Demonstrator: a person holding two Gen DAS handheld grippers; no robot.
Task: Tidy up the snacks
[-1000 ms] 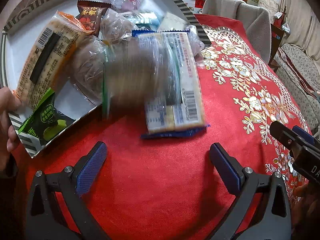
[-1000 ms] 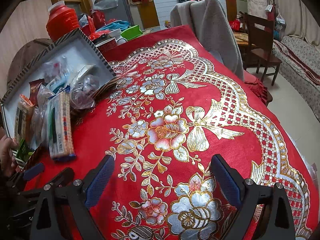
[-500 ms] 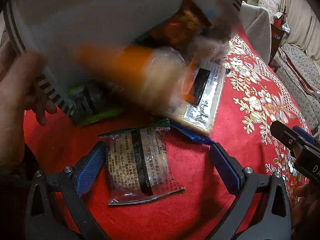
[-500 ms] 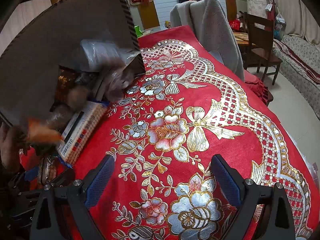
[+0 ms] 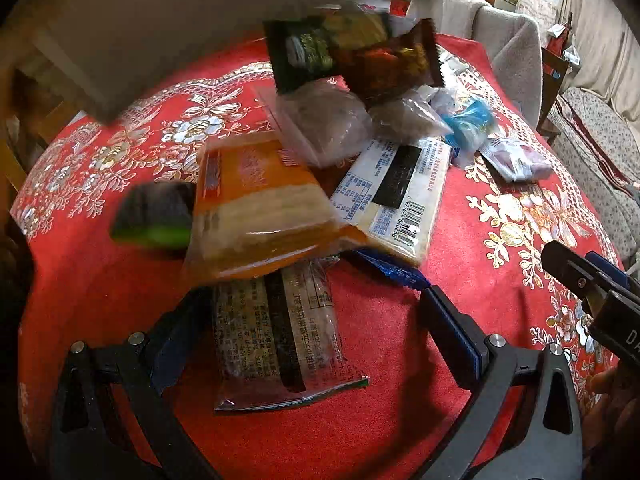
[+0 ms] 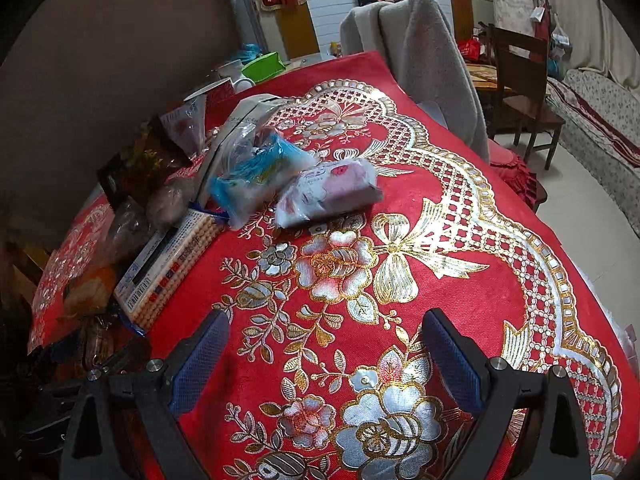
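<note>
Several snack packets lie heaped on the red tablecloth (image 5: 400,380). An orange cake packet (image 5: 260,208) is on top, and a white cracker pack (image 5: 396,188) with a barcode lies beside it. Dark green (image 5: 308,52) and brown (image 5: 384,64) packets are blurred above the heap. A clear packet with a black stripe (image 5: 280,332) lies flat between the fingers of my open left gripper (image 5: 316,320), apart from the right pad. My right gripper (image 6: 324,360) stands open over bare cloth. Ahead of it lie a pink-white packet (image 6: 328,192) and a blue-white one (image 6: 256,176).
The overturned grey-brown box (image 5: 160,20) hangs above the heap at upper left, also filling the left of the right wrist view (image 6: 100,60). A chair draped with a grey blanket (image 6: 420,52) stands at the table's far edge. The embroidered cloth runs to the right.
The box has been tipped over and lifted, and the snacks have tumbled out onto the tablecloth. One clear packet landed between my left fingers. Neither gripper has moved.
</note>
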